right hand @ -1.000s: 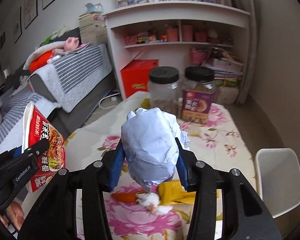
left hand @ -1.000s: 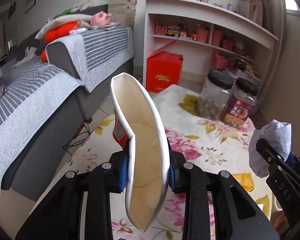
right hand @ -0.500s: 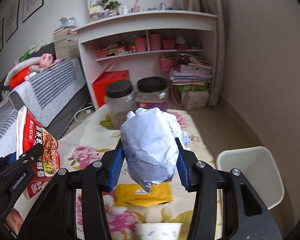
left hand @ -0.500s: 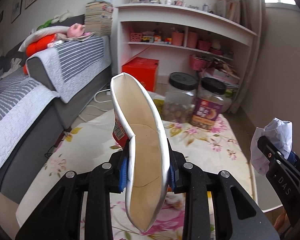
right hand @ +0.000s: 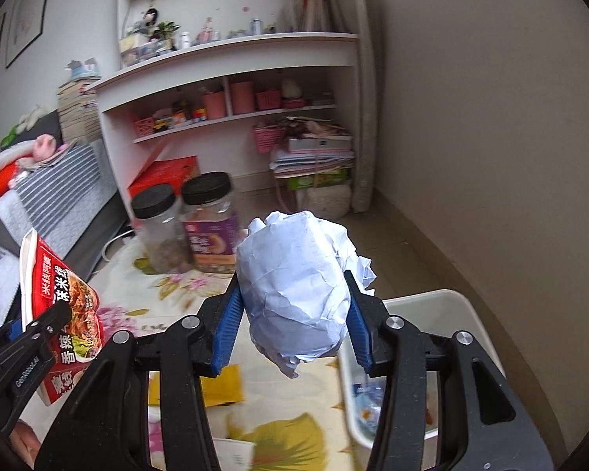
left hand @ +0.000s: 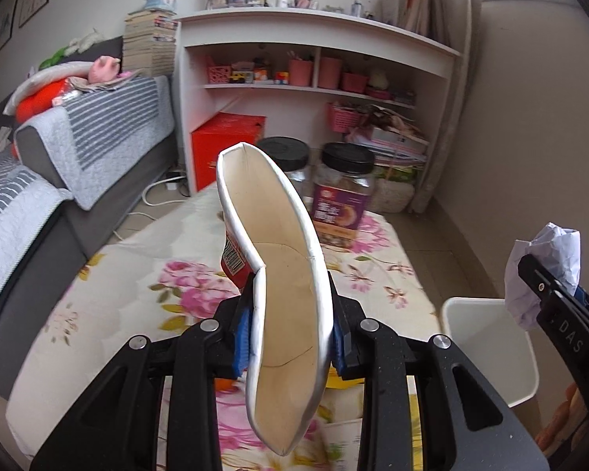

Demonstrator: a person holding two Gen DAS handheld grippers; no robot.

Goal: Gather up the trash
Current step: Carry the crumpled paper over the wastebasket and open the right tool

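Note:
My left gripper (left hand: 288, 337) is shut on a squashed red noodle cup (left hand: 282, 274), held above the flowered table (left hand: 145, 274); the cup also shows in the right wrist view (right hand: 64, 306). My right gripper (right hand: 294, 333) is shut on a crumpled white paper ball (right hand: 298, 286), held near the rim of the white trash bin (right hand: 443, 306). The bin (left hand: 487, 357) stands off the table's right edge. The paper ball also shows at the right of the left wrist view (left hand: 546, 267).
Two black-lidded jars (left hand: 343, 192) stand at the table's far end. A yellow packet (right hand: 222, 386) and a white cup (right hand: 231, 451) lie on the table below my grippers. A grey sofa (left hand: 59, 180) is left, a white shelf unit (left hand: 314, 78) behind.
Both grippers have swung to the right with their loads. The white bin has come into view under the right gripper, and the jars have shifted left.

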